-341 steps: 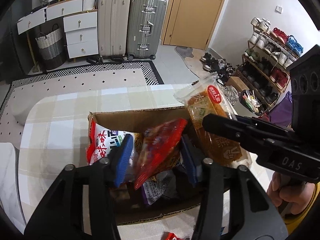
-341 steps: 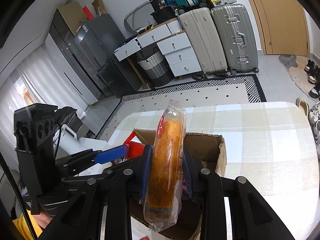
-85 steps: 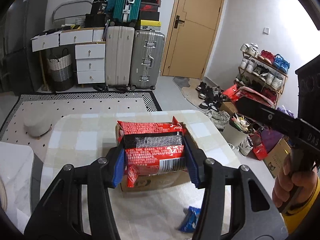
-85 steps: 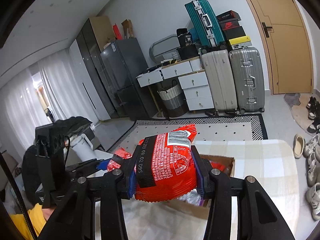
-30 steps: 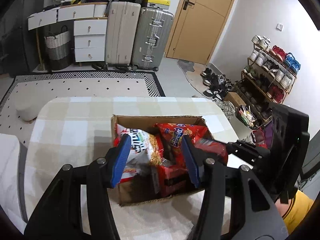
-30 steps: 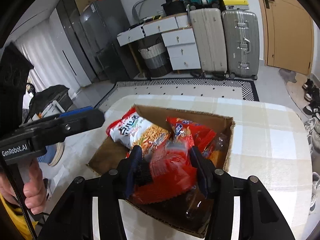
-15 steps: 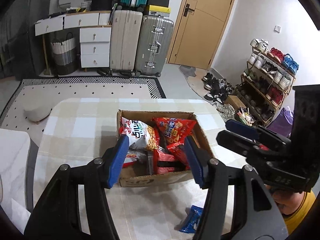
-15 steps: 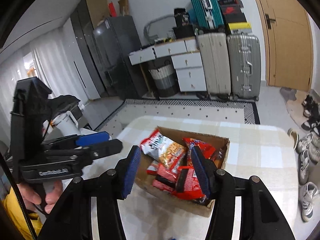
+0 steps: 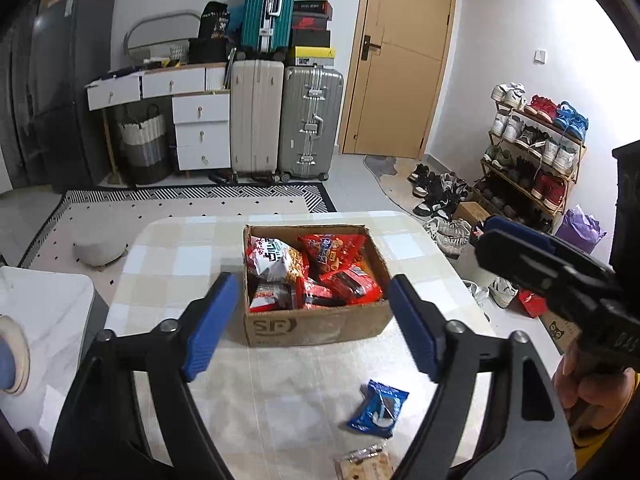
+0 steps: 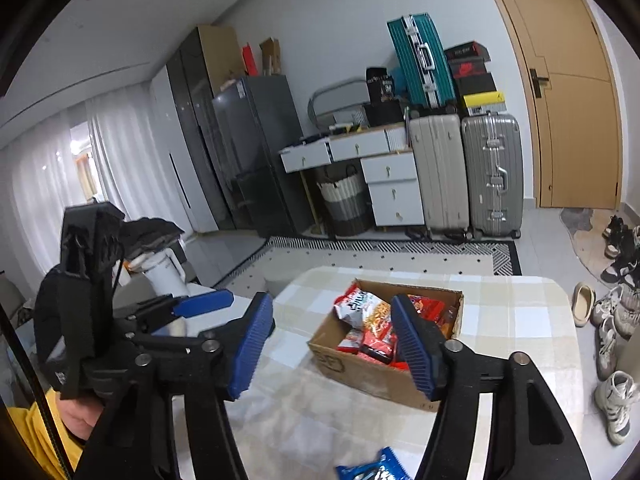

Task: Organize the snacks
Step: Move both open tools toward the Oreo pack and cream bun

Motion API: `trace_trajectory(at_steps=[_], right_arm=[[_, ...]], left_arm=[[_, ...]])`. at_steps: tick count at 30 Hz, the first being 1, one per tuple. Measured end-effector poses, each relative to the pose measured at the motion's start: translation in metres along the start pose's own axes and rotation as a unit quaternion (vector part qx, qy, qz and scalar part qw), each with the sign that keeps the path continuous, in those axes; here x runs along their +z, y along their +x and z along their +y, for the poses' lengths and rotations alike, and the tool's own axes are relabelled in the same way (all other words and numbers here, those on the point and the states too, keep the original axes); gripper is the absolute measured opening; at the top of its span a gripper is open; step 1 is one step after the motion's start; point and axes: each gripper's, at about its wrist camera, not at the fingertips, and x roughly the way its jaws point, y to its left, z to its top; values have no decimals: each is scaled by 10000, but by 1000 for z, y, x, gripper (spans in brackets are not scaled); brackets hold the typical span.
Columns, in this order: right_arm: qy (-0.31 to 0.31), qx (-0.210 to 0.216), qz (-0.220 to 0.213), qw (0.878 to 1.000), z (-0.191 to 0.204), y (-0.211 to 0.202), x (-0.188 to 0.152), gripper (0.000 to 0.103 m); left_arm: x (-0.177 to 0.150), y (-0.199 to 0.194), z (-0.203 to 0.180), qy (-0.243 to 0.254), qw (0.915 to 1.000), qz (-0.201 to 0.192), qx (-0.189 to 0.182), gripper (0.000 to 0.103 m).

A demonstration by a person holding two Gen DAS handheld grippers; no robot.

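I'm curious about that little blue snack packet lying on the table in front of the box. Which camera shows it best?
The left wrist view. There the blue packet lies whole on the table, nearer the camera than the cardboard box. The right wrist view catches only its top part at the bottom edge, cut off and blurred.

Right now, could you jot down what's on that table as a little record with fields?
container: brown cardboard box, open top, on the checked table
inside box: red and white snack bags, piled
outside box: blue snack packet and clear-wrapped biscuit pack, nearer the camera
left gripper: open, holding nothing
right gripper: open, holding nothing
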Motion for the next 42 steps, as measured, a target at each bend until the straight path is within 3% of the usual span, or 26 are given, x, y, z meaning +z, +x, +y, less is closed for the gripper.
trace_trajectory(at_steps=[4, 13, 23, 25, 26, 28, 34, 37, 42], right_arm=[[-32, 43, -174, 9998, 15, -31, -7, 64], [-149, 130, -496, 9986, 51, -88, -25, 80], [-330, 16, -661, 9973, 84, -122, -69, 94], [-311, 2, -717, 9969, 89, -127, -81, 97], [-294, -15, -761, 9967, 89, -128, -87, 97], [-275, -68, -794, 9964, 89, -129, -96, 97], [-200, -412, -658, 9968, 78, -119, -129, 102], [-77, -562, -497, 9972, 66, -108, -147, 102], [49, -799, -208, 9966, 41, -87, -178, 102]], left_arm=[[-13, -38, -8, 76, 9998, -162, 28, 79], [-43, -107, -22, 139, 9989, -440, 107, 82], [-91, -154, 4, -13, 9989, -427, 177, 85], [-104, -161, 11, -81, 9985, -476, 240, 92], [-112, -163, 13, -93, 9986, -469, 231, 101], [-128, -165, 15, -148, 9984, -505, 226, 103], [-185, -121, 6, 45, 9994, 315, 102, 103], [-213, -91, 2, 108, 9964, 835, 95, 103], [-233, -45, -10, 75, 9895, 1443, -90, 103]])
